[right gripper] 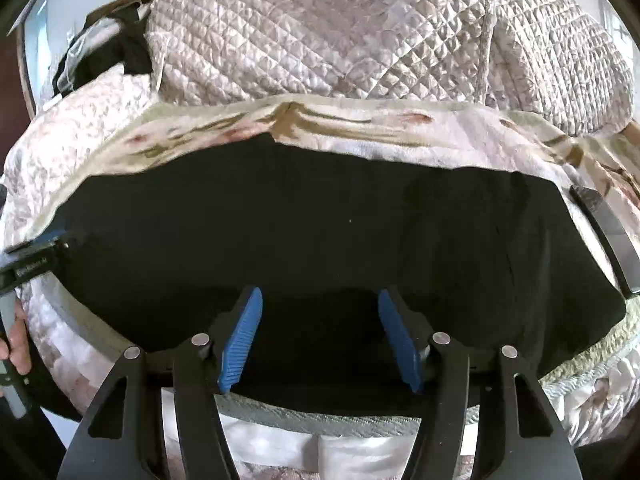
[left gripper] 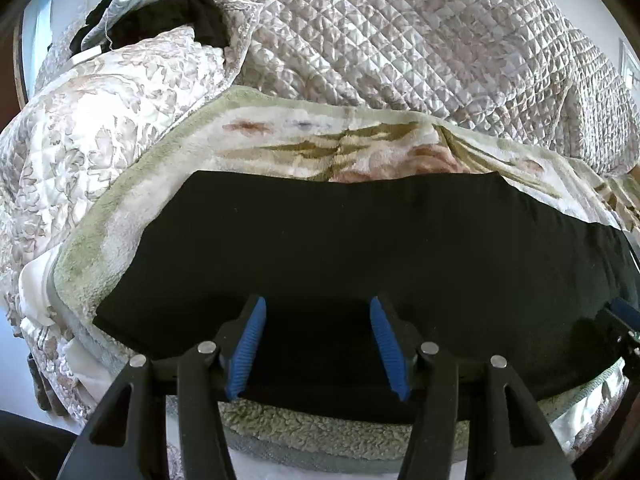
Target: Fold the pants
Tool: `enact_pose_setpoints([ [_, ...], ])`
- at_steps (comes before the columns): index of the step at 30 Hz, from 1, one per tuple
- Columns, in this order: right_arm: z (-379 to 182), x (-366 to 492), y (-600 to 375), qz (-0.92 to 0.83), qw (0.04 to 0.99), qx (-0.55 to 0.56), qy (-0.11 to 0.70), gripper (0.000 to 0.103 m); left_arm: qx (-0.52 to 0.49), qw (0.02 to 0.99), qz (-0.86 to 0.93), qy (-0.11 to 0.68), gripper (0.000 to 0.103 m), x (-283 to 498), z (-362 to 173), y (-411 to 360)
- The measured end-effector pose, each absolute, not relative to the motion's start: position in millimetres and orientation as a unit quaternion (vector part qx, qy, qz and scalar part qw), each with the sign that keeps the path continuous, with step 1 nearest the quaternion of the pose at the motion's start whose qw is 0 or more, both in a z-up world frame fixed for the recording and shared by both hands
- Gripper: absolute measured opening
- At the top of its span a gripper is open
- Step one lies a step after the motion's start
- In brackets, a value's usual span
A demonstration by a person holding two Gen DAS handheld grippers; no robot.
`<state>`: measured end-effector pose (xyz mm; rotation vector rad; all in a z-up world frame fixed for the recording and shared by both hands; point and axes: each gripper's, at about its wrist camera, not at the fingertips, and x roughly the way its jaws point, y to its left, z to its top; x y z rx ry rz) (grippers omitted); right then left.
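The black pants (left gripper: pixel 360 248) lie flat in a long band across a fluffy floral blanket (left gripper: pixel 360 148) on the bed; they also fill the middle of the right wrist view (right gripper: pixel 320 232). My left gripper (left gripper: pixel 318 304) is open over the near edge of the pants, its blue pads (left gripper: pixel 248 344) apart and holding nothing. My right gripper (right gripper: pixel 320 294) is open over the near edge further right, its blue pads (right gripper: pixel 400 340) apart and empty. The left gripper's body (right gripper: pixel 32 264) and the hand holding it show at the left edge of the right wrist view.
A quilted bedspread (left gripper: pixel 420 40) is heaped behind the blanket. A floral pillow (left gripper: pixel 100 120) lies at the left, with dark clothes (left gripper: pixel 180 20) piled behind it. A grey strap-like object (right gripper: pixel 608 232) lies at the pants' right end. The bed edge (right gripper: pixel 320 420) is just below my fingers.
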<state>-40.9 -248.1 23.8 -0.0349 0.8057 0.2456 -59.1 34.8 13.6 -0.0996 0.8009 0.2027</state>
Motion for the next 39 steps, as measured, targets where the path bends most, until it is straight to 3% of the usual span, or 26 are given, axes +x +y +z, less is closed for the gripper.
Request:
enact_pose_setpoints([
  [24,42.1,-25.6,-246.6,0.155,0.908,0.013,0.389,0.061,-0.058,0.907,0.153,0.388,0.057,-56.2,34.8,102.2],
  [28,41.6,-22.2,-230.6,0.184,0.902,-0.004,0.391,0.061,-0.055,0.909,0.16,0.38,0.066,-50.4,40.3,118.7],
  [39,31.7,-13.6,-207.8,0.221,0.891,-0.028,0.396,0.061,-0.089,0.9,0.16,0.394,0.071,-44.8,11.7,146.2],
])
